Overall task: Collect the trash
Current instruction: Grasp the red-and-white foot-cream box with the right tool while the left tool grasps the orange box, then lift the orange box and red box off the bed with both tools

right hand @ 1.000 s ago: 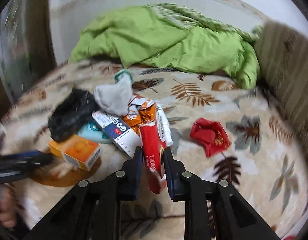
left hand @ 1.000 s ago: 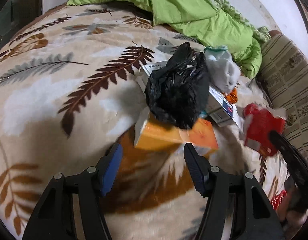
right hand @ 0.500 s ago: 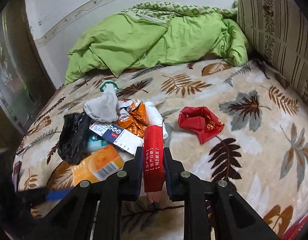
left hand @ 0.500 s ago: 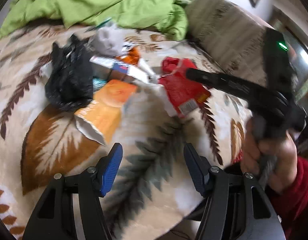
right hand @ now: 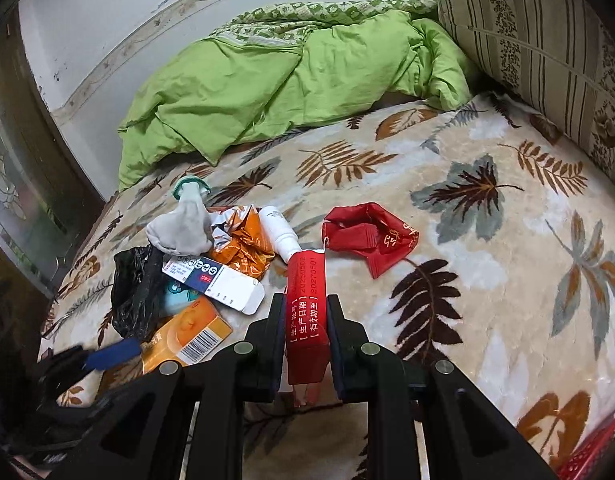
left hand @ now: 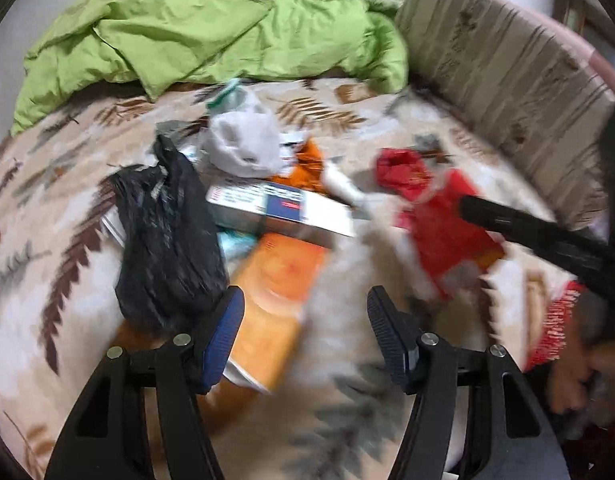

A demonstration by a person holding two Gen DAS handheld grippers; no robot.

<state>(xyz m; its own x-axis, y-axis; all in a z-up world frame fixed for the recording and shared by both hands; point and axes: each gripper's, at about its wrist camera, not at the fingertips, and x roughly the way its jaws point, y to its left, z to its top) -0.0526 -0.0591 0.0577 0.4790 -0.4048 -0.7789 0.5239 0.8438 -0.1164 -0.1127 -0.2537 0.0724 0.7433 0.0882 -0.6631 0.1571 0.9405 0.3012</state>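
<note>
Trash lies in a pile on the leaf-patterned bed. My right gripper (right hand: pixel 306 312) is shut on a red carton (right hand: pixel 306 300) and holds it above the blanket; the carton also shows in the left wrist view (left hand: pixel 443 228). My left gripper (left hand: pixel 303 328) is open and empty, just in front of an orange box (left hand: pixel 275 300) and beside a black plastic bag (left hand: pixel 167 236). The pile also holds a white-and-blue box (right hand: pixel 213 282), a grey-white bag (right hand: pixel 183 226), an orange foil wrapper (right hand: pixel 243 246), a white bottle (right hand: pixel 281 236) and a crumpled red packet (right hand: pixel 367 236).
A green quilt (right hand: pixel 291 80) is heaped at the back of the bed. A striped cushion (right hand: pixel 547 48) stands along the right side. A dark cabinet (right hand: pixel 23 184) stands on the left. A red basket edge (right hand: pixel 587 456) shows at the lower right.
My left gripper has swung back toward the pile and now faces the orange box and black bag. My right gripper has lifted slightly and still holds the red carton.
</note>
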